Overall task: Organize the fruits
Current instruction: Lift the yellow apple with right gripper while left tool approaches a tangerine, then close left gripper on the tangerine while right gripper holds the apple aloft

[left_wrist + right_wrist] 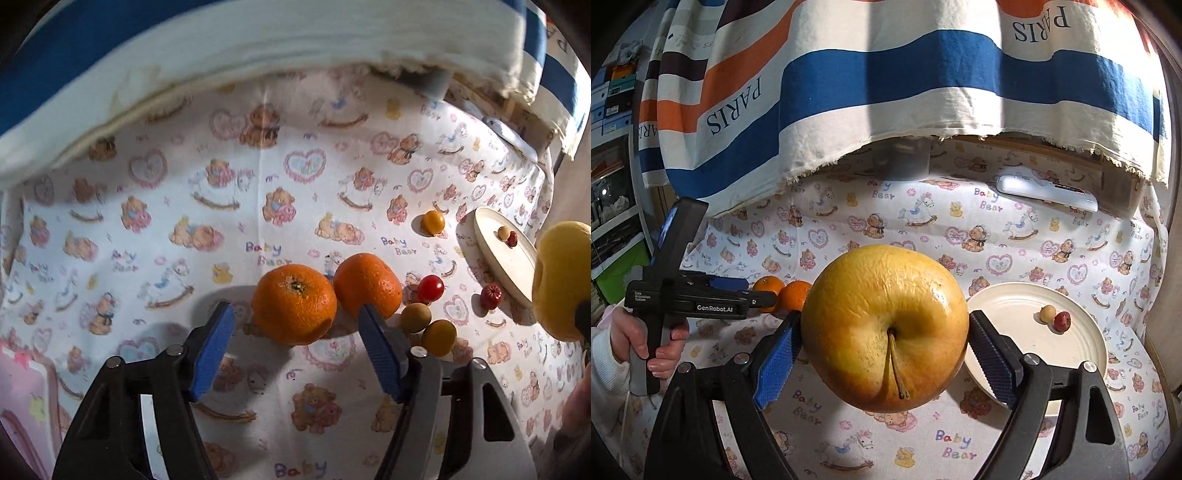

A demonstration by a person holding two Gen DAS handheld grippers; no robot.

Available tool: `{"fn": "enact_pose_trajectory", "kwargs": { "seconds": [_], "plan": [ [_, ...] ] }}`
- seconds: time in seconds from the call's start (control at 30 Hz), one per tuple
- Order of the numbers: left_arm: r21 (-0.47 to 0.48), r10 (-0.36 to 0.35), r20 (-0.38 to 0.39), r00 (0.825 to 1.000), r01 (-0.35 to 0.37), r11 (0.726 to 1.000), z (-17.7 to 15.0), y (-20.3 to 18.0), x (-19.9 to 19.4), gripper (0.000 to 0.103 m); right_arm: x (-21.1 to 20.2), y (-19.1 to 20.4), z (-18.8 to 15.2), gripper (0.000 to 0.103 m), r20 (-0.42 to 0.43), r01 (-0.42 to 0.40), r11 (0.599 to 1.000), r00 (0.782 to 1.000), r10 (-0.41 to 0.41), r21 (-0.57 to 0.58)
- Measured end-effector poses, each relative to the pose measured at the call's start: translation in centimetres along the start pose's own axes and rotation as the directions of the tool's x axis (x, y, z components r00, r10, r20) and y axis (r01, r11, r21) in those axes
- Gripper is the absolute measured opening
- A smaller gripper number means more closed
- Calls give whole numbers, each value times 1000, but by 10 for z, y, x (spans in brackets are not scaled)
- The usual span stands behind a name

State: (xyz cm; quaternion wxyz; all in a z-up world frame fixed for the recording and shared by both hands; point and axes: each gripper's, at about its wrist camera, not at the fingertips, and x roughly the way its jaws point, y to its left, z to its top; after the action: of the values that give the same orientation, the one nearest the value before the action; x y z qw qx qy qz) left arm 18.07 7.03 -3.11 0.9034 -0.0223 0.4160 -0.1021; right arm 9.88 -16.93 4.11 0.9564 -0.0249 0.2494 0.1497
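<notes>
My left gripper [295,314] is open around the nearer of two oranges [293,302]; its blue pads stand a little off the peel on both sides. The second orange [367,284] touches the first on its right. Small fruits lie beyond: a red tomato [431,288], a brownish one [416,317], a yellow one [439,336]. My right gripper [884,321] is shut on a big yellow apple [886,328], held above the cloth with its stem toward the camera. A cream plate [1008,314] to its right holds a tan fruit [1047,314] and a red one [1062,320].
A bear-print cloth [258,184] covers the table. A striped "PARIS" cloth [886,92] hangs over the back edge. A white flat device [1047,192] lies at the back right. A person's hand [661,343] holds the left gripper's handle. Another yellow tomato [433,221] and a red fruit [490,295] lie near the plate.
</notes>
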Motion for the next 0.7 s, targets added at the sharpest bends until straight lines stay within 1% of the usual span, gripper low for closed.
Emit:
{"fn": "enact_pose_trajectory", "kwargs": {
  "seconds": [0.07,0.17,0.2,0.23,0.37,0.4,0.5,0.57,0.6,0.63,0.67,0.7],
  "plan": [
    [-1,8,-1,1000,-8,1000,-2,0,3,66,0,-1,1,89,-3,4,1000,1000,-4,6],
    [-6,1,-7,1000,-1,1000,-2,0,6,58,0,-3,1,89,-10,9,1000,1000,-9,10],
    [-7,-2,-8,1000,1,1000,-2,0,7,52,0,-4,1,89,-12,12,1000,1000,-12,13],
    [-8,-1,-8,1000,1,1000,-2,0,7,48,0,-5,1,89,-13,13,1000,1000,-13,14],
    [-26,-9,13,1000,10,1000,-2,1,0,46,-3,-9,0,89,-14,25,1000,1000,-24,15],
    [-19,-8,22,1000,8,1000,-2,0,-3,45,-5,-11,0,89,-11,27,999,1000,-27,17],
    [21,31,62,998,-32,999,-2,-8,-18,43,-10,-15,1,89,-4,34,999,999,-34,20],
    [40,37,91,995,-41,998,-1,-13,-30,41,-14,-18,3,89,5,39,999,999,-39,23],
    [47,38,104,994,-43,998,0,-16,-36,37,-16,-19,4,89,11,40,999,999,-41,26],
    [56,36,123,992,-44,998,1,-20,-43,16,-18,-20,5,89,16,41,999,999,-41,28],
    [66,37,136,990,-46,997,3,-23,-49,9,-21,-22,5,89,21,41,999,999,-42,29],
    [76,36,147,988,-48,996,5,-27,-55,9,-24,-23,6,89,27,43,999,999,-43,30]
  ]
}}
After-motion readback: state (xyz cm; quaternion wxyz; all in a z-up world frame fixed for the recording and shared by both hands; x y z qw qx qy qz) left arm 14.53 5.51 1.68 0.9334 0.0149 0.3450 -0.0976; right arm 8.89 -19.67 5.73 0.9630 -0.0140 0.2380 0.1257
